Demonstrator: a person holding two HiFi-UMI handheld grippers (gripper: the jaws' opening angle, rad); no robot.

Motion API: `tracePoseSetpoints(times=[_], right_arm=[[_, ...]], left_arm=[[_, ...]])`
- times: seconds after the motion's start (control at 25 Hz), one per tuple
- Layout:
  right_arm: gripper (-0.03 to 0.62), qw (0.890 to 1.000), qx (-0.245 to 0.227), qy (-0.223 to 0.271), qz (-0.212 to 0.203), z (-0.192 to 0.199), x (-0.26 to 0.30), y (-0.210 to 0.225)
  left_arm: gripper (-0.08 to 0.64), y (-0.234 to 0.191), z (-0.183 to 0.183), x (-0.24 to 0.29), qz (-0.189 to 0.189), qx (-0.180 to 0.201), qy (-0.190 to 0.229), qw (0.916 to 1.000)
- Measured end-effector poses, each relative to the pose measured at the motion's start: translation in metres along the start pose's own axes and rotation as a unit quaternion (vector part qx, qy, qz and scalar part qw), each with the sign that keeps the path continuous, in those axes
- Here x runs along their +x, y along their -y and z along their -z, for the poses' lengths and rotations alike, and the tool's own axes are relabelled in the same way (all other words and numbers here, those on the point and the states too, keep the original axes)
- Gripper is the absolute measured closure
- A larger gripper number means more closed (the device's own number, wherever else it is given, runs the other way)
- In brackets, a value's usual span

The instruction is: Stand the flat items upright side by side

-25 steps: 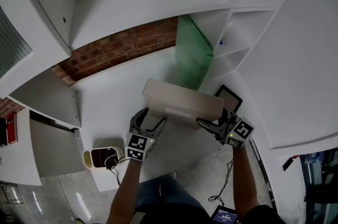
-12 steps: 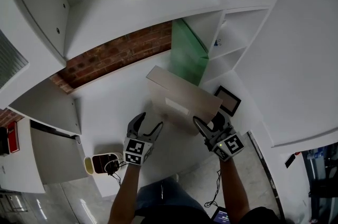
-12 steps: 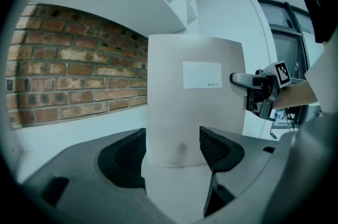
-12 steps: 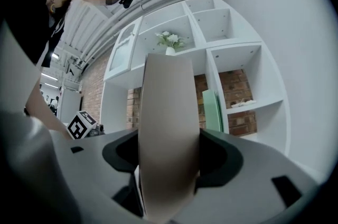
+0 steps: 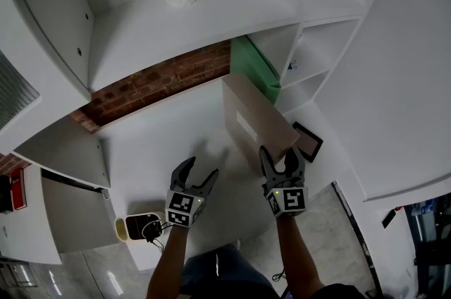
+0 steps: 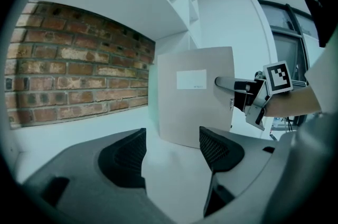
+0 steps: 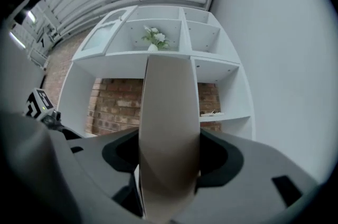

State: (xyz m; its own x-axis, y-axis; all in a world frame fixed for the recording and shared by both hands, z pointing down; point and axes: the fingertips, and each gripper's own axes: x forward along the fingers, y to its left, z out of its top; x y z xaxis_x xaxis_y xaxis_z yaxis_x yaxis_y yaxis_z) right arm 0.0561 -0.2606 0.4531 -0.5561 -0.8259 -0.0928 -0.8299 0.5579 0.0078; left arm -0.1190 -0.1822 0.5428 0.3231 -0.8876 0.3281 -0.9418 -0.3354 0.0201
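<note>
Box placement comes first: the beige flat box (image 5: 257, 128) stands on its long edge on the white shelf (image 5: 162, 128), toward the right end. Its far end is near the green folder (image 5: 254, 61), which is upright in the back right corner; whether the two touch cannot be told. Your right gripper (image 5: 280, 162) clamps the box's near end across its thickness. Its jaws stand wide because the box is thick, and they have just been closing a little onto it.

To finish well, you should probably slide the box toward the back edge until its broad face lies flat against the folder. Press its bottom edge onto the shelf and let go only once it no longer leans. Mind the black frame (image 5: 308, 141) just right of the box's near end.

Your right gripper points level, forearm straight behind it. Your left gripper (image 5: 199, 174) hovers near the front edge, tipped slightly down, jaws apart and empty.
</note>
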Motion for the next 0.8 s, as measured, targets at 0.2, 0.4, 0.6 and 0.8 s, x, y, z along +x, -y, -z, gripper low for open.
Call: tracePoseSetpoints(times=[0.2, 0.4, 0.6, 0.8], right_arm=[[0.301, 0.997, -0.023, 0.004, 0.074, 0.0, 0.017, 0.008], [0.296, 0.997, -0.014, -0.001, 0.076, 0.011, 0.039, 0.002], [0.296, 0.998, -0.008, -0.009, 0.057, 0.016, 0.055, 0.004], [0.291, 0.999, -0.019, -0.026, 0.042, 0.015, 0.055, 0.002]], left_arm=[[0.258, -0.002, 0.001, 0.002, 0.001, -0.004, -0.001, 1.0], [0.256, -0.006, -0.007, 0.003, 0.0, -0.011, 0.006, 0.9999], [0.256, -0.006, -0.009, 0.005, 0.001, -0.015, 0.011, 0.9998], [0.256, -0.006, -0.005, 0.007, 0.004, -0.019, 0.006, 0.9998]])
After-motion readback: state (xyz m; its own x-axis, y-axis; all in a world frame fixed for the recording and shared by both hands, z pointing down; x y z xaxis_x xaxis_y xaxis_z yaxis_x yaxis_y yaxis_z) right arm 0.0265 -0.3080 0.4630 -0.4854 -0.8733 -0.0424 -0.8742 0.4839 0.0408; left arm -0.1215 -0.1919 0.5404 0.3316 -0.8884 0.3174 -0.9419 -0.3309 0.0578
